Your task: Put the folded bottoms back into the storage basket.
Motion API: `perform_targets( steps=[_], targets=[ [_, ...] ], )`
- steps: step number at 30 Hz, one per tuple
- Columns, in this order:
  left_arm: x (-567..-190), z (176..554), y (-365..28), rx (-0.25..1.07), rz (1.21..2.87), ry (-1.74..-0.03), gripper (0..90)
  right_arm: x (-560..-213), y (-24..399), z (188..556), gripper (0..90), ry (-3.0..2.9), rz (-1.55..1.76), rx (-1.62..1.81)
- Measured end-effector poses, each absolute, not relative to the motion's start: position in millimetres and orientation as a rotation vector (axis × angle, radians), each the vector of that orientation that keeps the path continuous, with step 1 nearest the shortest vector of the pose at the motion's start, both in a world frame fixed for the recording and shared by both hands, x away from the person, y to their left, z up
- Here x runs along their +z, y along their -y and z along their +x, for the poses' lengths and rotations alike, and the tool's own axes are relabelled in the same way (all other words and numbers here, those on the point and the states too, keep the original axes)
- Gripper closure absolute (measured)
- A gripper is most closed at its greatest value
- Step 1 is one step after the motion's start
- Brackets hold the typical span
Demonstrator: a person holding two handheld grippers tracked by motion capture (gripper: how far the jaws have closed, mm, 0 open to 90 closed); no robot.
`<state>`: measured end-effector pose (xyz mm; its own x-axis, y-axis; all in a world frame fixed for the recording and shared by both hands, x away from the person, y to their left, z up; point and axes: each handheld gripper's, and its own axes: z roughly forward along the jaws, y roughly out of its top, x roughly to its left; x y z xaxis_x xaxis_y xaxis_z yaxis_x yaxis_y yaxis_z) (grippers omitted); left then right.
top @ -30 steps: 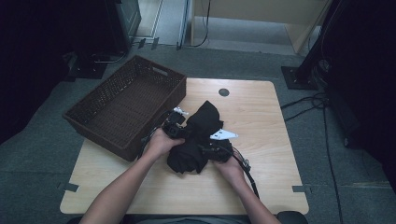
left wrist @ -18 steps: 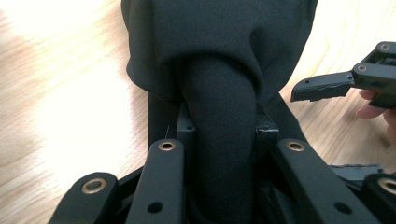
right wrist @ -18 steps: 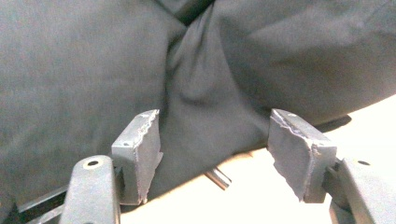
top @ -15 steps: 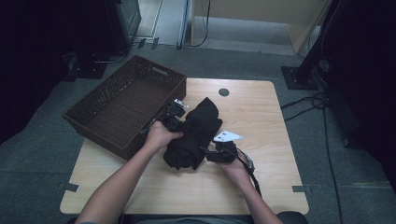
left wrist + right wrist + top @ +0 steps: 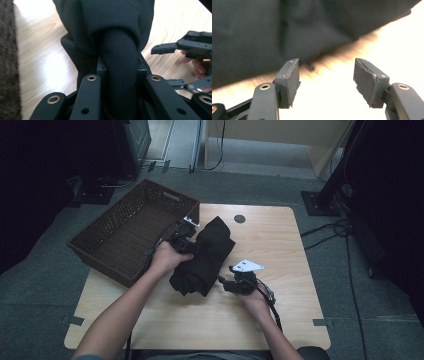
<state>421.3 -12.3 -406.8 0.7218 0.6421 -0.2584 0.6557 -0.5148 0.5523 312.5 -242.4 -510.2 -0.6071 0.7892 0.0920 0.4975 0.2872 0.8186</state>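
Note:
A black cloth (image 5: 206, 256) hangs bunched from my left gripper (image 5: 191, 248), a little above the wooden table (image 5: 285, 250). In the left gripper view a thick fold of the cloth (image 5: 120, 50) runs between the jaws of the left gripper (image 5: 120, 75), which have just been closing and now pinch it. My right gripper (image 5: 225, 281) sits low at the cloth's right lower edge, apart from it. The right gripper (image 5: 325, 80) stands open with nothing between its pads (image 5: 289, 77), and the cloth (image 5: 287, 32) lies just ahead of it.
A dark woven basket (image 5: 97, 254) stands on the table's left side, close behind my left hand, and its wall (image 5: 8, 62) edges the left gripper view. A round black grommet (image 5: 239, 218) sits at the table's far edge. Cables trail over the floor on the right.
My left hand has risen and shifted toward the basket with the cloth, pulling the heap into a longer hanging bundle. The right gripper has stayed almost in place, now clear of the cloth.

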Motion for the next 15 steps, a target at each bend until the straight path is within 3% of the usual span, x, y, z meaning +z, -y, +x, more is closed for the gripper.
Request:
perform_targets(
  steps=[15],
  targets=[
    [-333, 431, -9, 0.06, 2.262, -0.94, 75.2, -518, 235, 312, 37.0, -2.293, 1.138, 1.158]
  ],
)
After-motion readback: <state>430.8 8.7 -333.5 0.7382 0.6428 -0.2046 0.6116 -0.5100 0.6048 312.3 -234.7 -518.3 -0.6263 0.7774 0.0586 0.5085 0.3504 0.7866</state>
